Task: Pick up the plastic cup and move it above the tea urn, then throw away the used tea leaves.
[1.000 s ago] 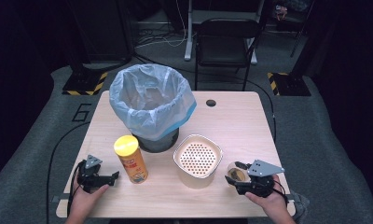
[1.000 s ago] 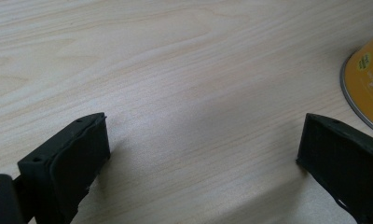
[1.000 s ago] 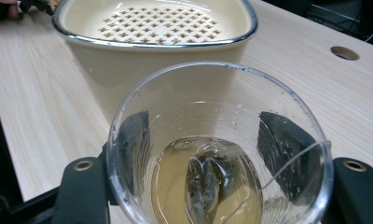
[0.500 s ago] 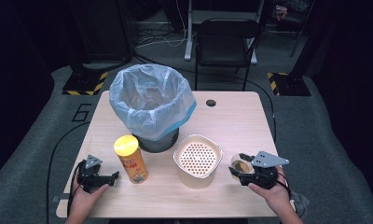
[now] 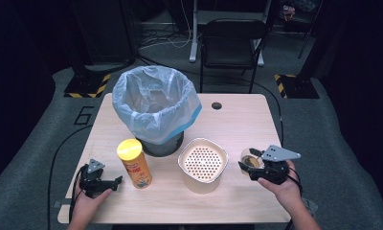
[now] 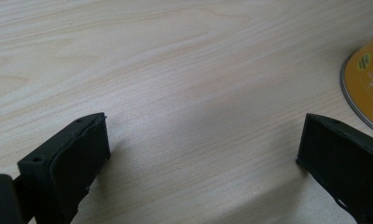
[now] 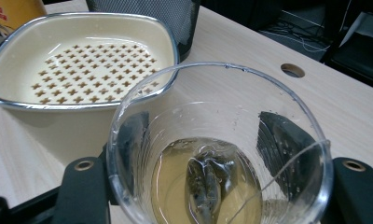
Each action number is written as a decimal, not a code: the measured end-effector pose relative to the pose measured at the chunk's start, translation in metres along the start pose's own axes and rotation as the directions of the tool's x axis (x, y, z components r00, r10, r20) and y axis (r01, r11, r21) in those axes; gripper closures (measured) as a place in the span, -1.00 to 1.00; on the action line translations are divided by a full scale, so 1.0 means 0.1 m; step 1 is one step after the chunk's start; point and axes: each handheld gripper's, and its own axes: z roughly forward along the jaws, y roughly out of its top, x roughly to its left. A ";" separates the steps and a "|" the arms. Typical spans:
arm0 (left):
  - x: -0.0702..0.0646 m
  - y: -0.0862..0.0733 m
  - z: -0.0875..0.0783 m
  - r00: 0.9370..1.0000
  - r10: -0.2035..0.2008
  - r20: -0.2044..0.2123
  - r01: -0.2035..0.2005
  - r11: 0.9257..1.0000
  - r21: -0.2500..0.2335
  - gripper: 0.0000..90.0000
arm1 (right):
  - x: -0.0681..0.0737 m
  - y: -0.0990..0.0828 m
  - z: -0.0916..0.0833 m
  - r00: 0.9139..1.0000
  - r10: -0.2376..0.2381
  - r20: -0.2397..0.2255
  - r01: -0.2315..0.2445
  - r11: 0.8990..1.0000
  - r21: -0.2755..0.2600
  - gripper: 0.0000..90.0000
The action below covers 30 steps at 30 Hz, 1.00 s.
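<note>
My right tool grips a clear plastic cup of yellowish tea with a teabag, at 3 o'clock of the cream perforated square bowl; my left tool rests open on the pale wooden counter, 9 o'clock of the yellow-lidded snack canister.

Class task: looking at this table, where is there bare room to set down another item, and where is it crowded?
Free: the table's far right part, between the bin and the right edge, around the cable hole; also the near edge between the two hands. Crowded: the middle row of chip can, strainer bowl and tea glass.
</note>
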 end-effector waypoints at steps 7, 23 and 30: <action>0.00 0.00 0.00 1.000 -0.002 0.001 0.002 1.000 0.002 -0.95 | -0.08 0.13 0.03 0.999 -0.032 0.016 0.032 0.999 -0.004 -0.23; 0.00 0.00 0.00 1.000 0.001 0.000 -0.001 1.000 0.000 -0.95 | -0.18 0.32 0.15 0.997 -0.069 0.035 0.069 0.998 -0.012 -0.23; 0.00 0.00 0.00 1.000 0.001 0.000 -0.001 1.000 0.000 -0.95 | -0.23 0.37 0.21 0.998 -0.057 0.036 0.058 0.998 -0.021 -0.23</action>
